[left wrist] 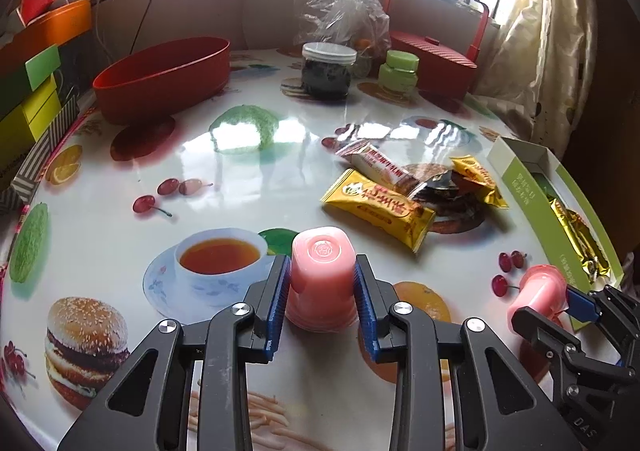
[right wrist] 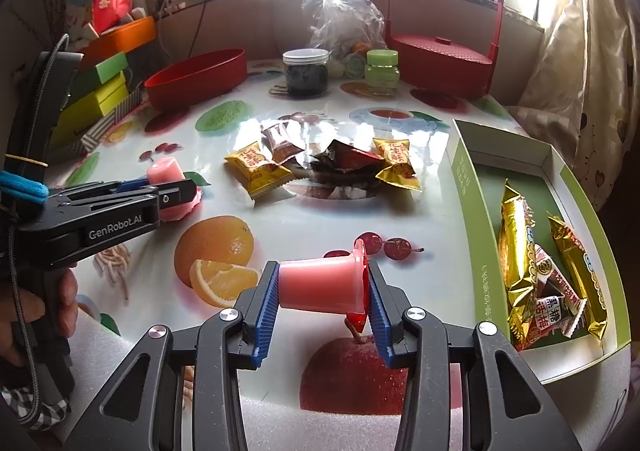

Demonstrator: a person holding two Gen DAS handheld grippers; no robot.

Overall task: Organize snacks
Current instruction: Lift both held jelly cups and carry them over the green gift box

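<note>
Pink jelly cup (left wrist: 320, 275), upside down on counter (left wrist: 248, 179), clamped by left tongs (left wrist: 322, 299). Second jelly cup (right wrist: 320, 283), sideways, clamped by right tongs (right wrist: 322, 295) beside green tray (right wrist: 476, 235).

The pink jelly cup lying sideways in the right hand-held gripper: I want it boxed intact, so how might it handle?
The pink jelly cup looks like smooth, glossy plastic, so it may slip between the pads. Its tapered round body would probably roll in a curve if released on the glossy table. Thin walls likely dent under a hard squeeze.
</note>
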